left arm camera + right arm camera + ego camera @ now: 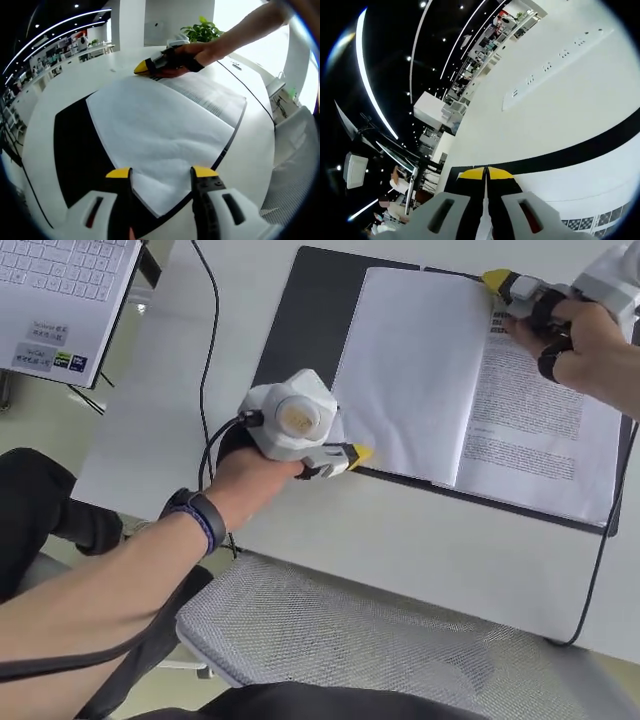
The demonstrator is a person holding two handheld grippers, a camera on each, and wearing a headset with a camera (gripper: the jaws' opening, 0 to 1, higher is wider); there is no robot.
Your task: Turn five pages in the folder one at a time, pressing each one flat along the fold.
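Between the wide-spread yellow fingers of the left gripper [162, 172] sits the near corner of a blank white sheet [160, 125]. The sheet belongs to a flat black folder [75, 145] lying open on a white workbench [400, 540]. Beyond those fingers, at the far end of the fold, the right gripper [497, 280] rests at the top edge of a printed text page [530, 420], its yellow tips pressed together. Whether paper is caught between them cannot be told. A white laptop [60, 290] lies well apart from both.
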